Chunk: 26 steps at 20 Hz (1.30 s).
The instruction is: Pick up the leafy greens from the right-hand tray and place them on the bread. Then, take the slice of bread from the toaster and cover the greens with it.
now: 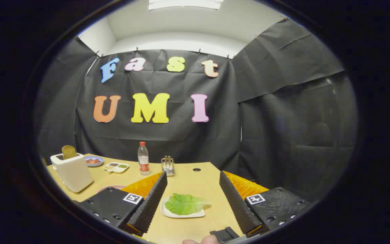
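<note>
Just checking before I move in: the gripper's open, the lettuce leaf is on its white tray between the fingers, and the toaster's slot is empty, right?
Not quite. The gripper view shows the toaster with a brown slice of bread standing up out of its slot. The rest holds: the gripper is open, and the lettuce leaf lies on its white tray between the fingers.

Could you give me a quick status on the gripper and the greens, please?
Gripper open, holding nothing. Lettuce leaf on white tray between the fingers. Bread slice upright in toaster.
</note>
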Available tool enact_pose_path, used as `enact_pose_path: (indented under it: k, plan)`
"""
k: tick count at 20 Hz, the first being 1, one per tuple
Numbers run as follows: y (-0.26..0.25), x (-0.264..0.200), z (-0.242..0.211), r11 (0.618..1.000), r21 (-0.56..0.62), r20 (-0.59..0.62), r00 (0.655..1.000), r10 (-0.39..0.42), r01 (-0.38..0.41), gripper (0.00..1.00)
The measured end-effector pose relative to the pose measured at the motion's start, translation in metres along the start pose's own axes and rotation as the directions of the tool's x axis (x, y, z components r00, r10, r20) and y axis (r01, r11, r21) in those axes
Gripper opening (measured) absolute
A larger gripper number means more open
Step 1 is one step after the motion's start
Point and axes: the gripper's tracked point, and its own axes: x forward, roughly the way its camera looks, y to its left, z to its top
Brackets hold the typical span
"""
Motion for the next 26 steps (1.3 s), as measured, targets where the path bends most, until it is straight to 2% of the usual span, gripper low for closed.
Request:
enact_pose_path:
  k: [8,17,21,24,26]
  plan:
    - [0.006,-0.002,0.004,1.0,-0.021,0.021,1.0,0.005,-0.004,0.95]
    - [0.004,0.003,-0.001,1.0,0.008,0.011,1.0,0.012,-0.012,0.95]
    - [-0.004,0.016,-0.019,0.998,0.056,-0.051,0.998,0.021,-0.019,0.95]
    - [0.001,0.026,-0.047,0.985,0.157,-0.16,0.983,0.091,-0.066,0.95]
    - [-0.002,0.04,-0.069,0.969,0.239,-0.236,0.964,0.123,-0.065,0.95]
